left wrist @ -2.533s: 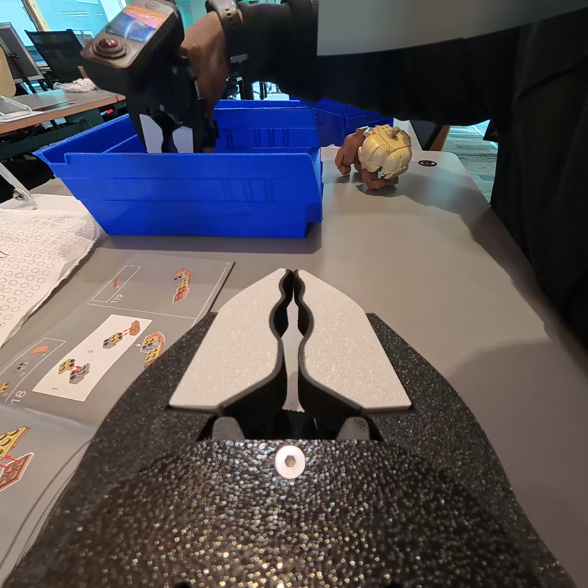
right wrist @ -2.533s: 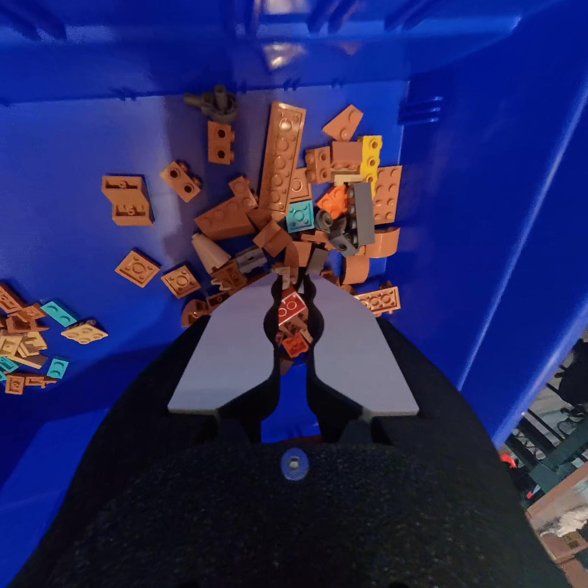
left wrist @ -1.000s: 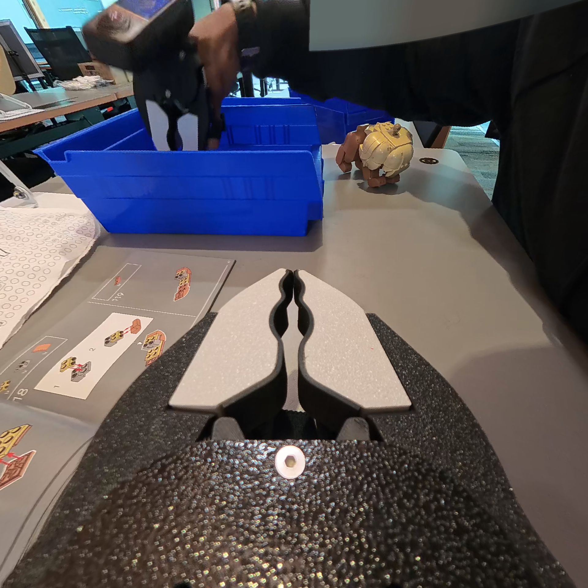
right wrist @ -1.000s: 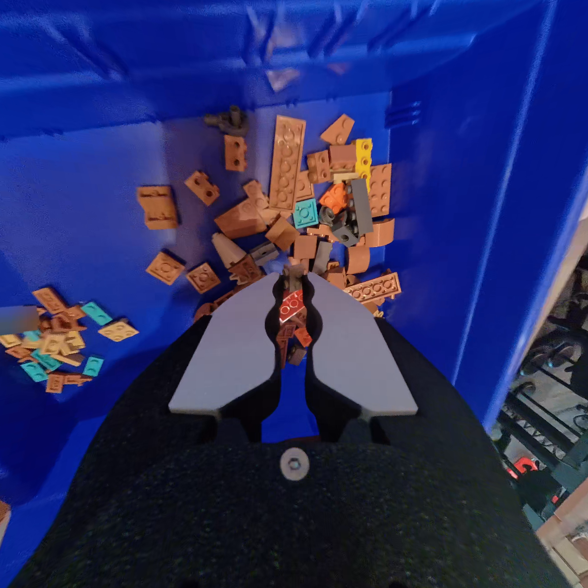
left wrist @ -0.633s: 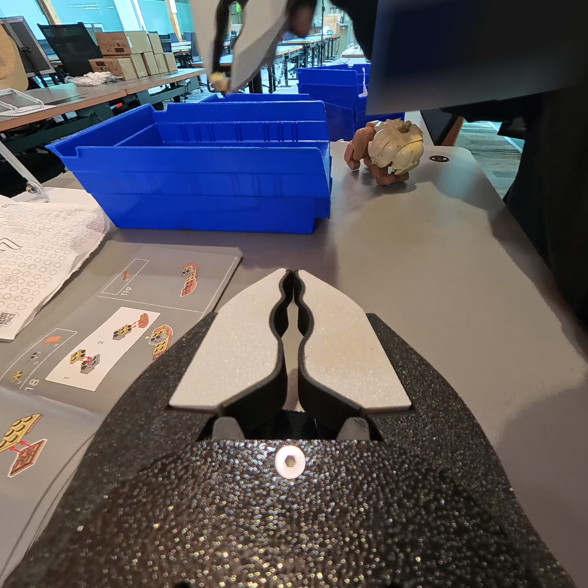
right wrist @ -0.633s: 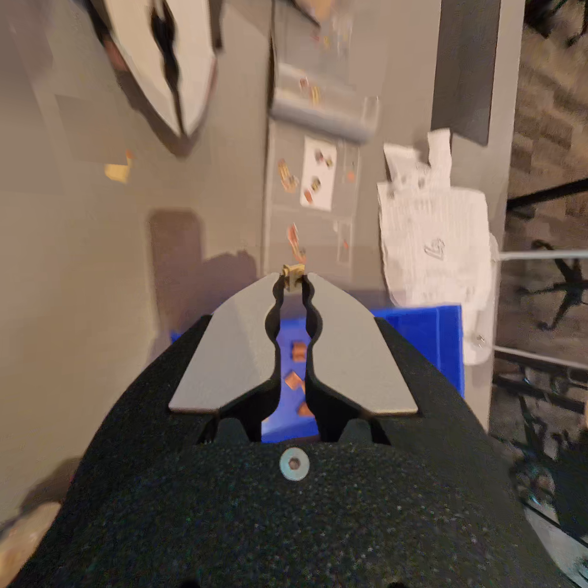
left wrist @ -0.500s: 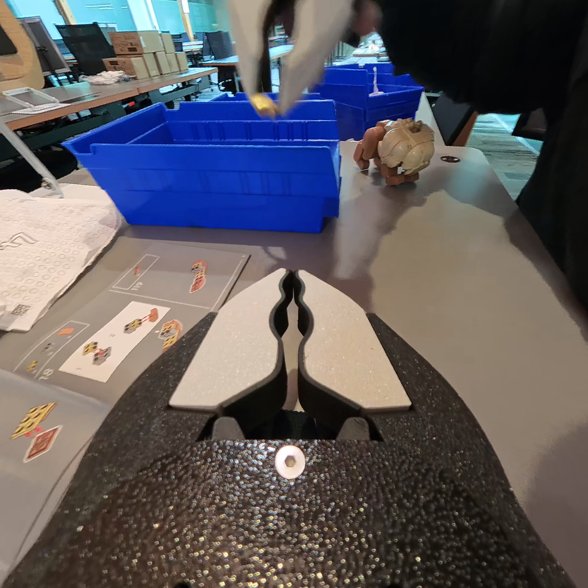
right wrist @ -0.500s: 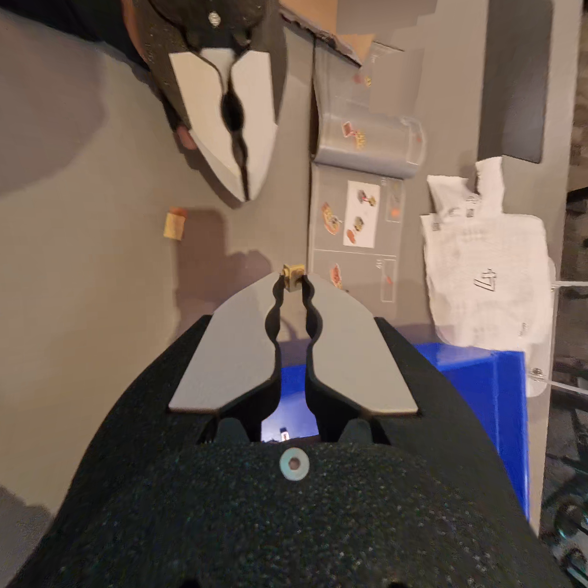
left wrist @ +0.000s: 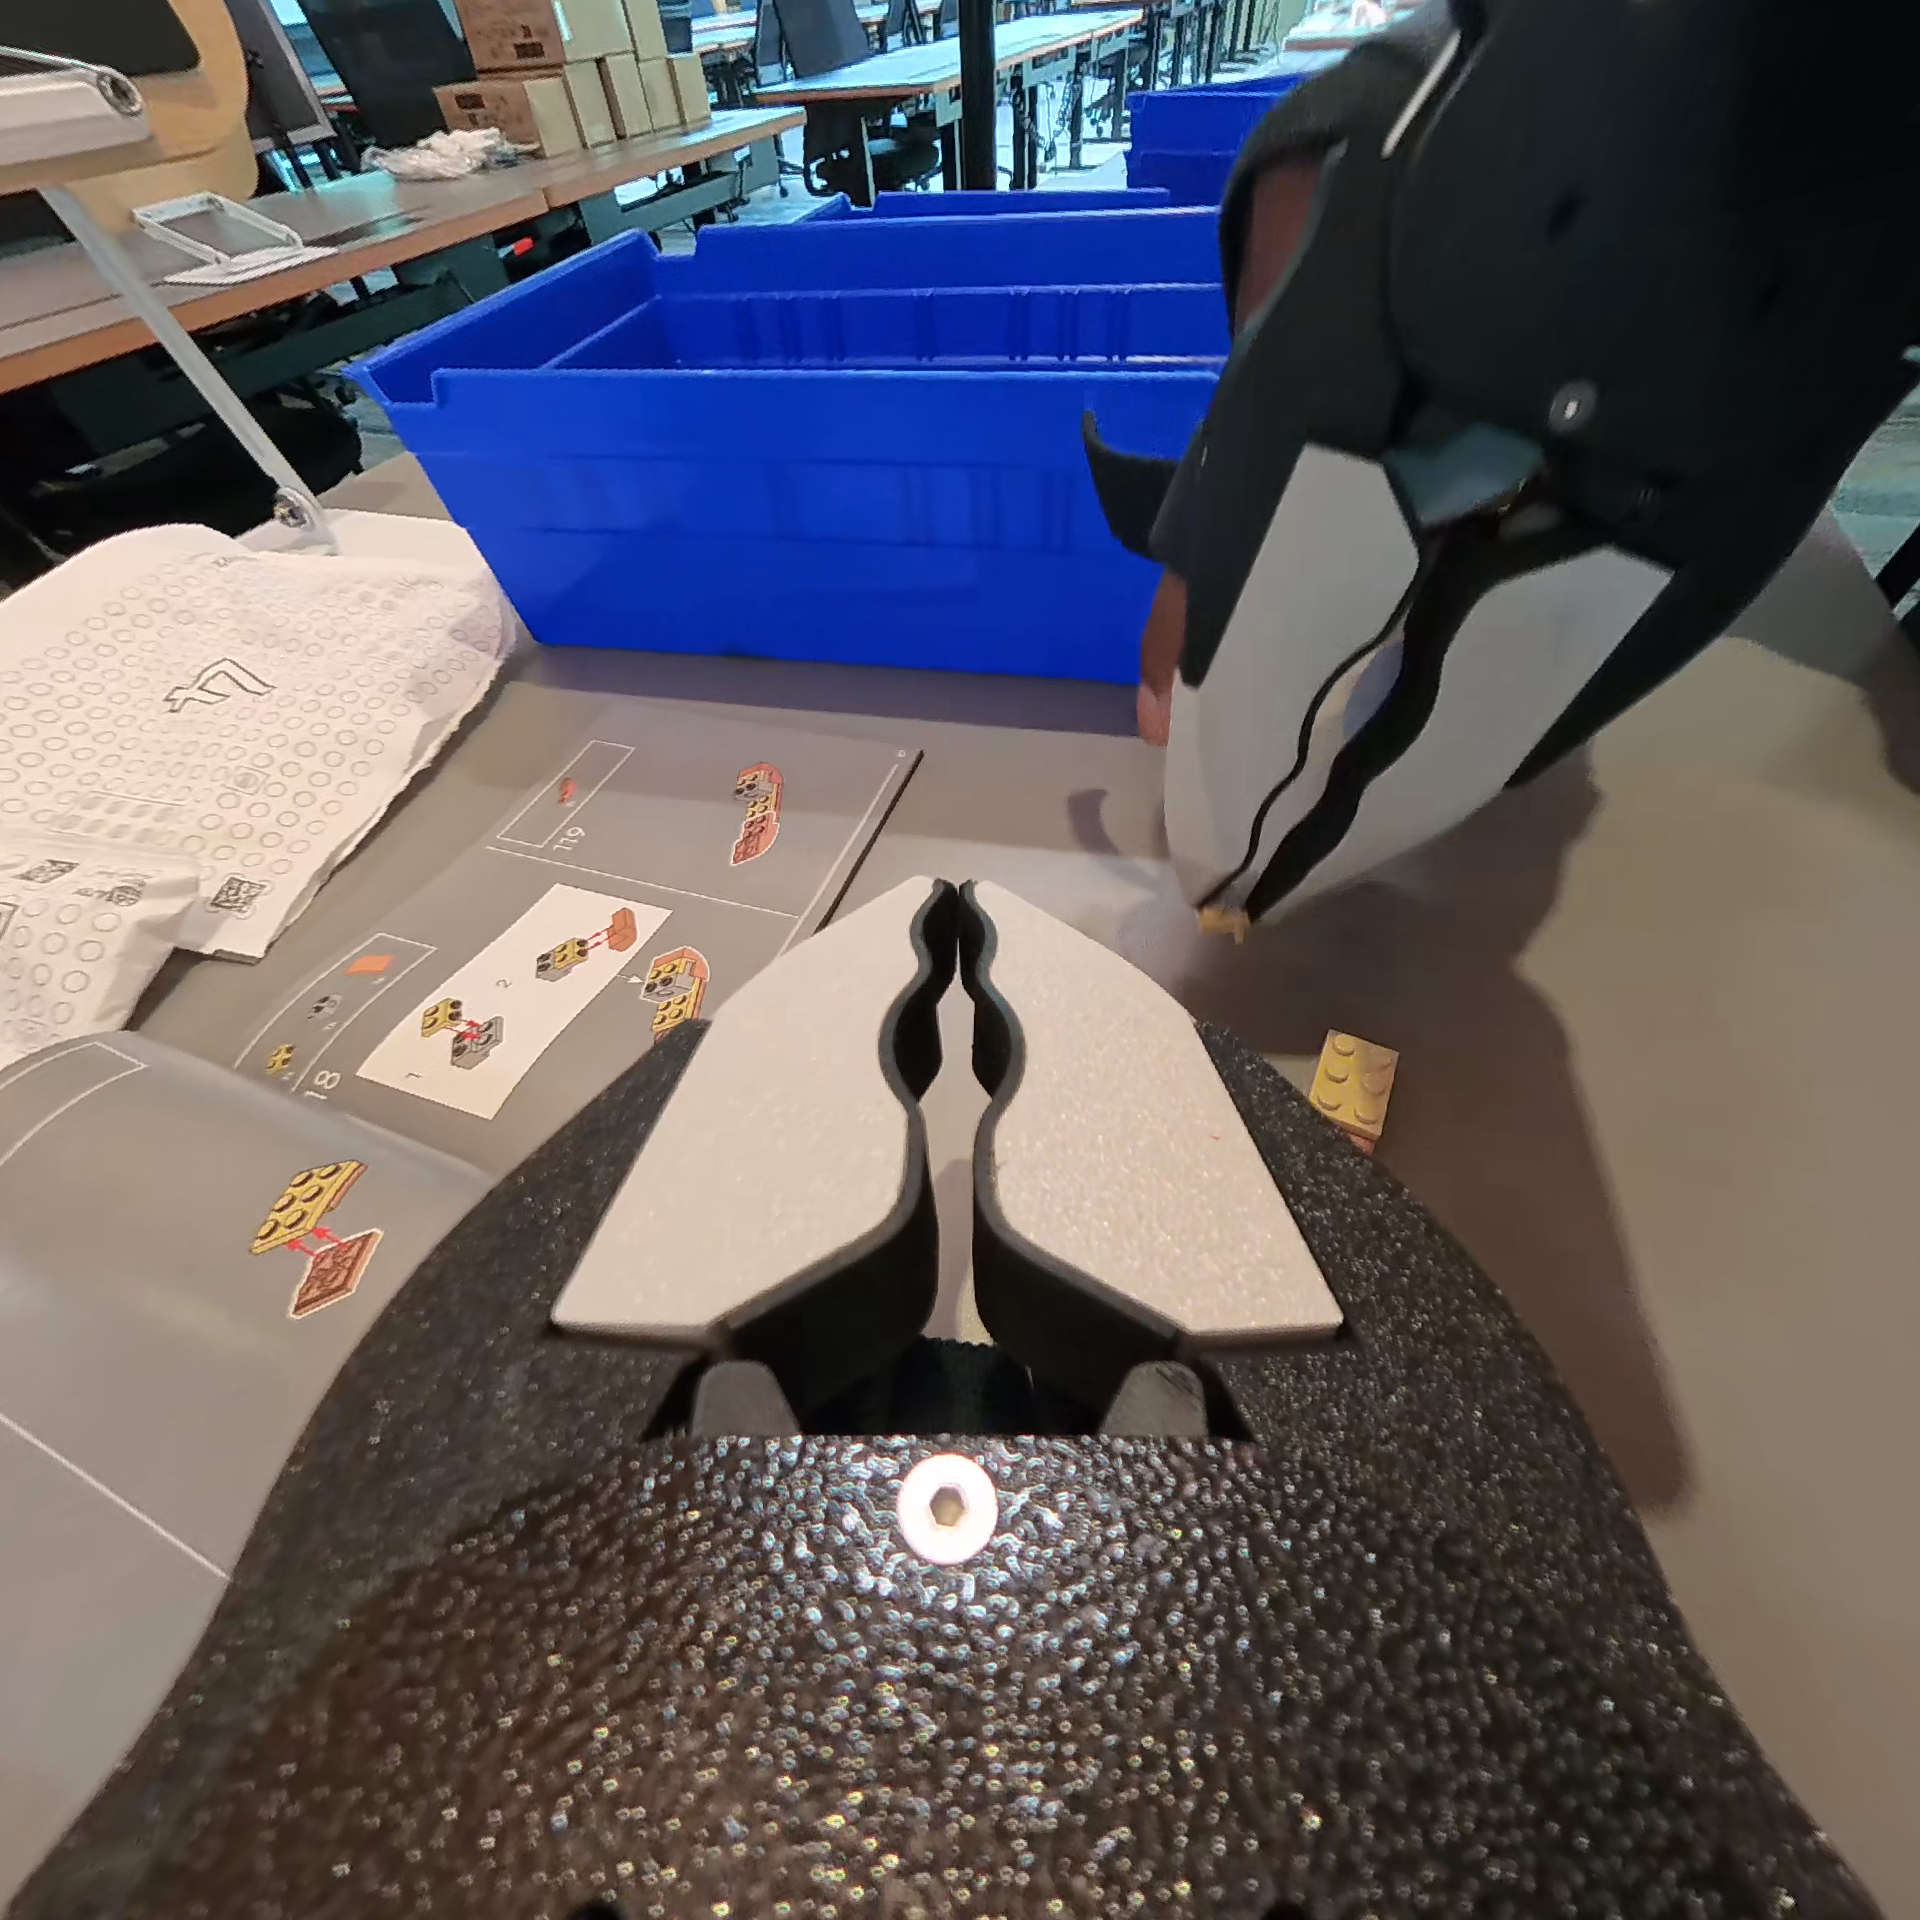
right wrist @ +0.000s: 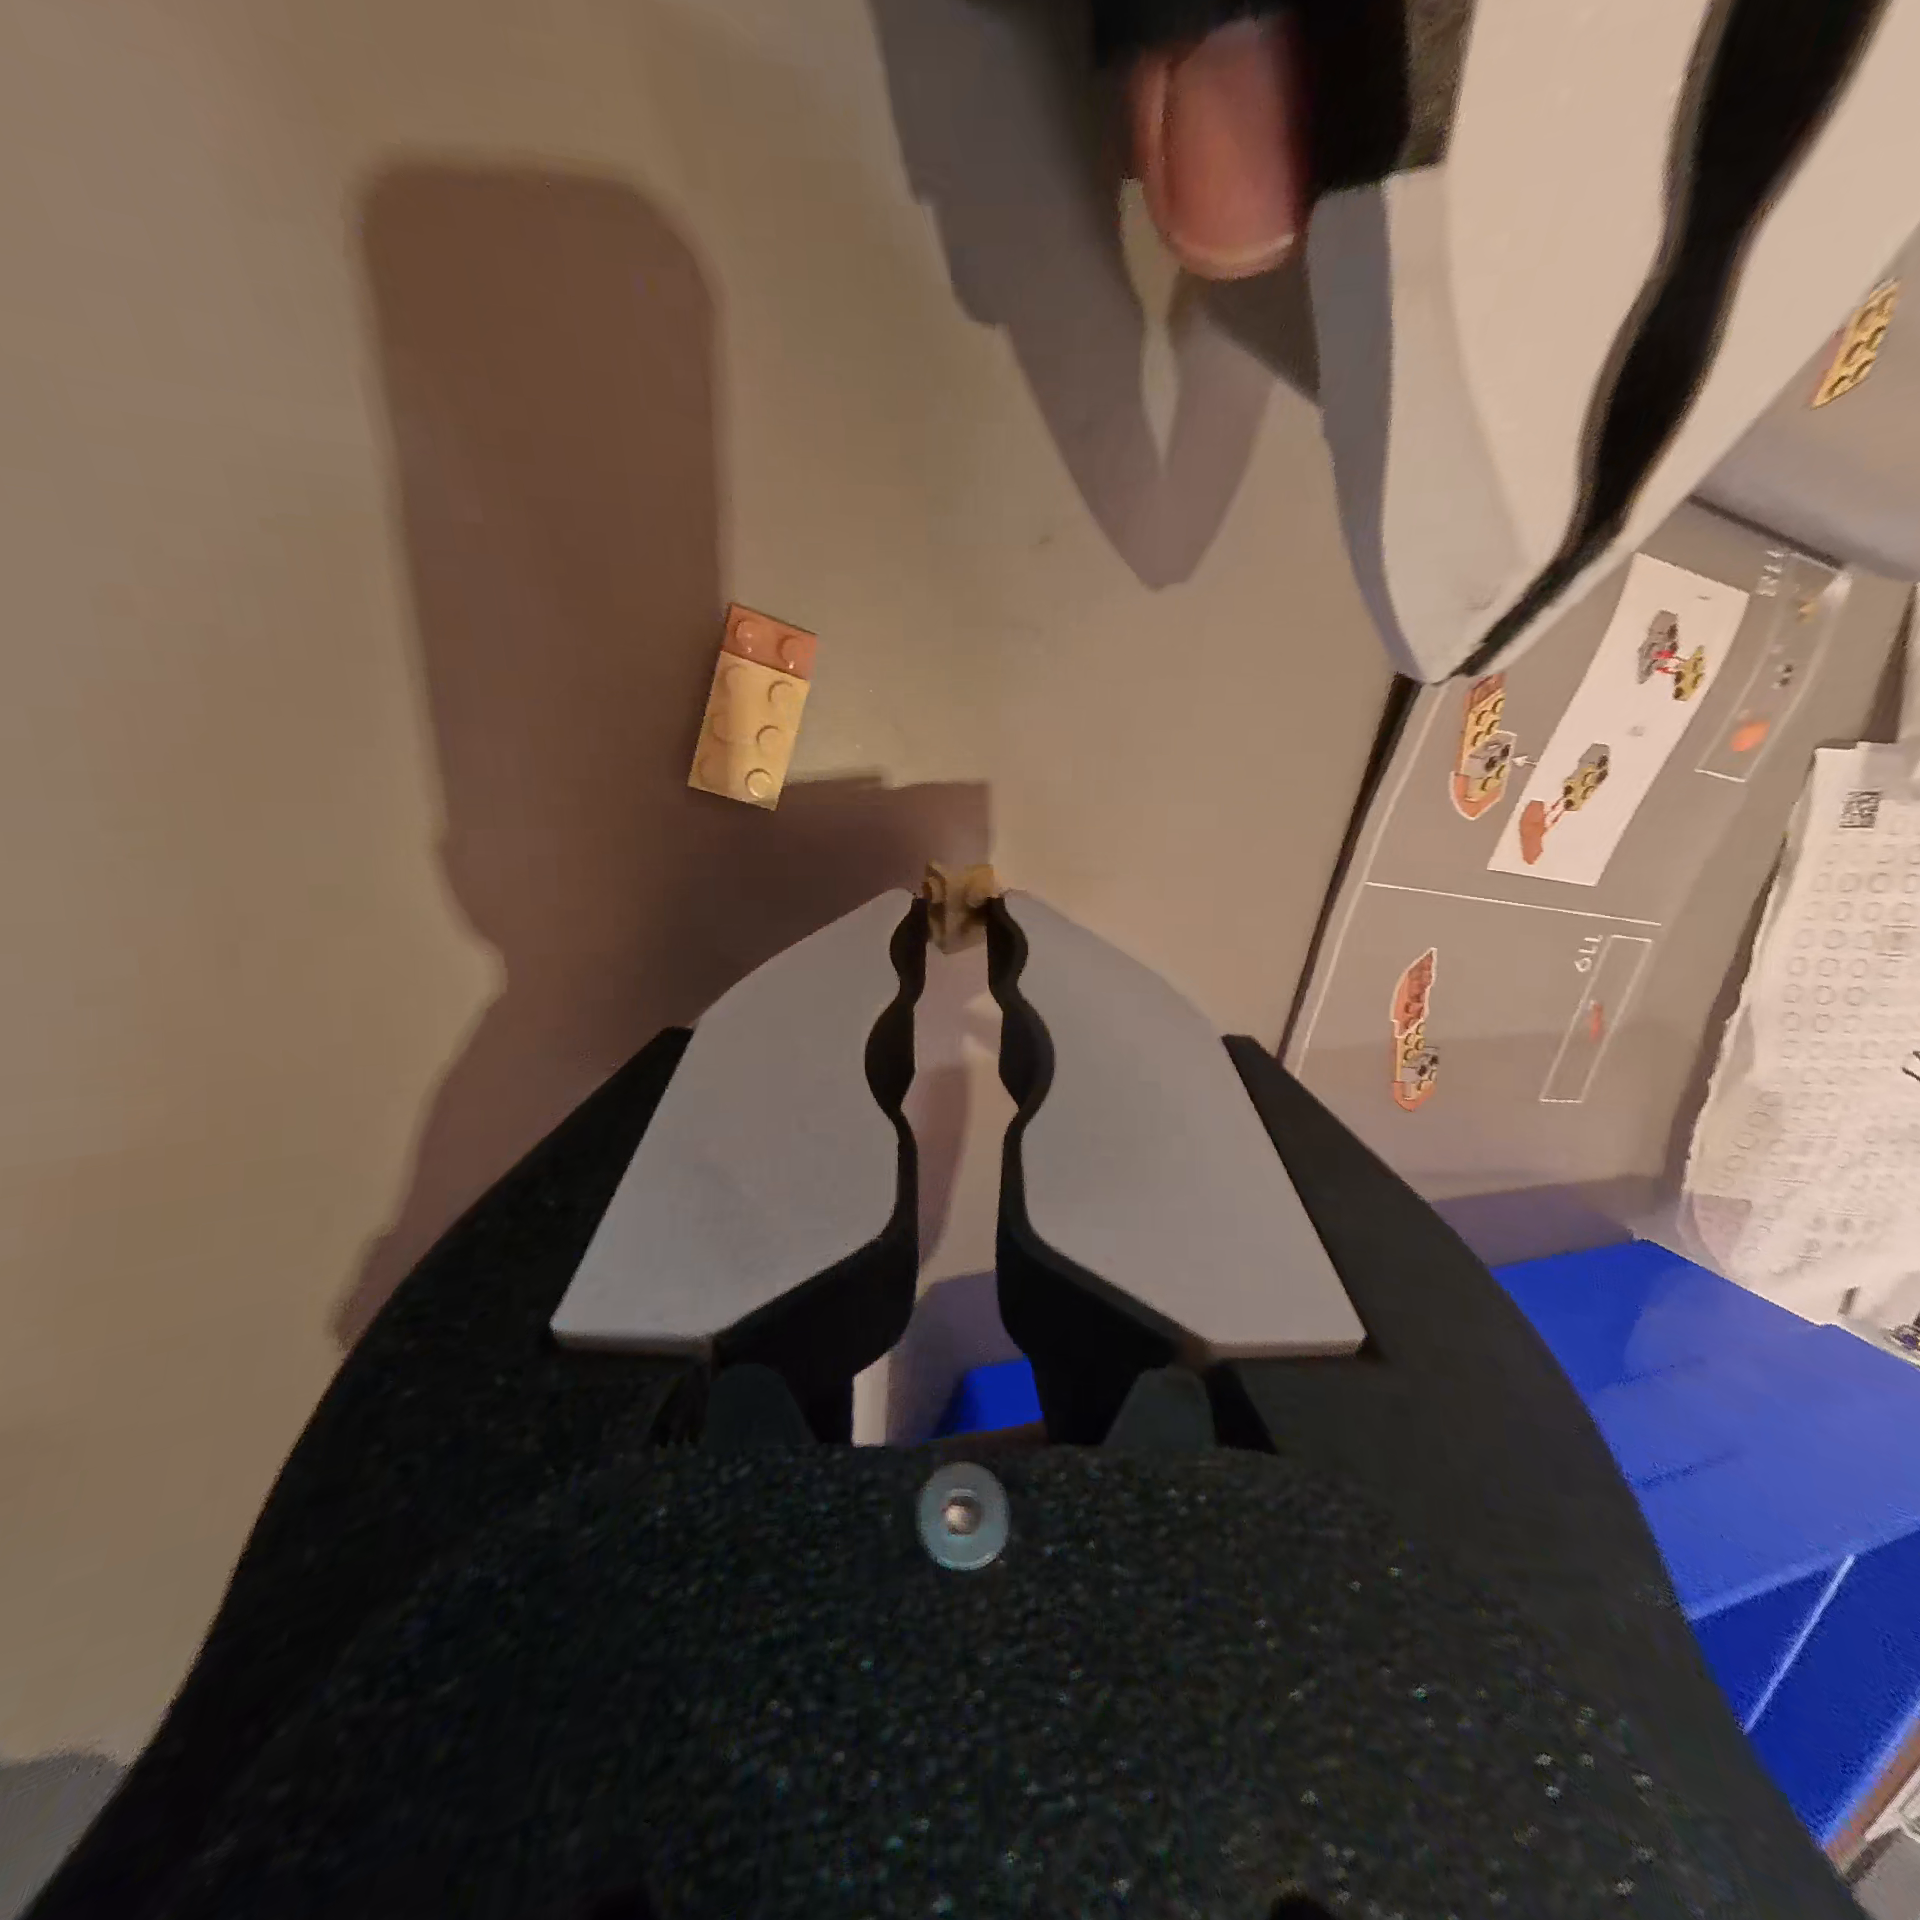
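Fingers of the right gripper are clamped on a small tan brick, pinched at the very tips with both pads pressed against its opposite sides; the brick sits just above the grey worktop, possibly touching it. Fingers of the left gripper are together with nothing between them, hovering low over the worktop near the right edge of the open instruction booklet.

Handling, as judged: the brick is hard moulded plastic, very light, stiff, smooth-sided and not fragile. The hold is shallow, so a twist or knock could flick it out; flat opposite side faces are the sound place to take it, as here.

Nearby: a tan plate with a brown piece attached at one end lies flat on the worktop, to the left of the held brick in the right wrist view and well apart from it. In the left wrist view the same plate lies just right of the left gripper.

Containers: a blue plastic bin stands at the far side of the worktop, with more blue bins behind it. Its contents are hidden by the near wall in the left wrist view; the right wrist view shows only an outer corner. A crumpled white paper bag lies left of the booklet
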Available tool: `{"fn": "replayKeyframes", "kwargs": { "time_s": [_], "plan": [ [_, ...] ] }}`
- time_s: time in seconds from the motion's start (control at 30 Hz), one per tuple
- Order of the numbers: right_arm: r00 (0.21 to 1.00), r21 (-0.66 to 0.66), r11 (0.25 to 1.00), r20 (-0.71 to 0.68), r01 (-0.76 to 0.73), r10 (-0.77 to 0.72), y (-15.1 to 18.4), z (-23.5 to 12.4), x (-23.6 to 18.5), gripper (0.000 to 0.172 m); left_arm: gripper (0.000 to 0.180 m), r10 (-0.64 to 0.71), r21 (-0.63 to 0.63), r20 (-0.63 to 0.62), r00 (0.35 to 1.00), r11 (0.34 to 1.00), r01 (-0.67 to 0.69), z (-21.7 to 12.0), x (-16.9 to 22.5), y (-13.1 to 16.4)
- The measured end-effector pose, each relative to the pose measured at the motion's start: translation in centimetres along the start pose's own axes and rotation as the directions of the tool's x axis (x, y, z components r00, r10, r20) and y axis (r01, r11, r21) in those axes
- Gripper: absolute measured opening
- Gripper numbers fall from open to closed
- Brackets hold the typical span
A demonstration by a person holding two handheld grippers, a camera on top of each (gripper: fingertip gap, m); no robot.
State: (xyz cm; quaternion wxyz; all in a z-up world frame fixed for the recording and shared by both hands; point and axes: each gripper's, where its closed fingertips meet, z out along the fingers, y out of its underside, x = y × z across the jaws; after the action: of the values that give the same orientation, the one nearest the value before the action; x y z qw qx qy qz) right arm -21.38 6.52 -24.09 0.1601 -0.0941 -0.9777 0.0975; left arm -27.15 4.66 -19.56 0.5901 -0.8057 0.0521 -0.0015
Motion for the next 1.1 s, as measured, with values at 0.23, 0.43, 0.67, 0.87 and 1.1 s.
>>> {"fn": "replayKeyframes", "kwargs": {
  "time_s": [0.23, 0.43, 0.67, 0.87, 1.1],
  "plan": [
    [0.999, -0.011, 0.999, 0.024, -0.031, 0.031, 1.0, 1.1, -0.3, 0.019, 0.0, 0.009, -0.008, -0.003, 1.0, 1.0, -0.009, 0.1, 0.1, 0.1],
    [0.995, 0.167, 0.981, 0.038, -0.1, 0.095, -0.2, -3.2, 0.6, 0.022, 0.0, 0.002, -0.003, -0.003, 1.0, 1.0, -0.002, 0.0, 0.0, 0.1],
    [0.942, 0.368, 0.894, -0.113, -0.256, 0.316, 4.6, -13.3, 8.8, 0.018, 0.0, -0.01, 0.008, -0.002, 1.0, 1.0, 0.01, -0.2, -0.2, 0.0],
    [0.814, 0.297, 0.838, -0.241, -0.457, 0.529, 16.8, -13.4, 16.9, 0.016, 0.0, -0.01, 0.013, 0.006, 1.0, 1.0, 0.01, -0.2, -0.4, -0.1],
    [0.835, 0.215, 0.835, -0.117, -0.507, 0.537, 19.7, -8.7, 14.9, 0.015, 0.0, -0.014, 0.02, 0.016, 1.0, 1.0, 0.014, -0.3, -0.6, -0.2]
  ]
}}
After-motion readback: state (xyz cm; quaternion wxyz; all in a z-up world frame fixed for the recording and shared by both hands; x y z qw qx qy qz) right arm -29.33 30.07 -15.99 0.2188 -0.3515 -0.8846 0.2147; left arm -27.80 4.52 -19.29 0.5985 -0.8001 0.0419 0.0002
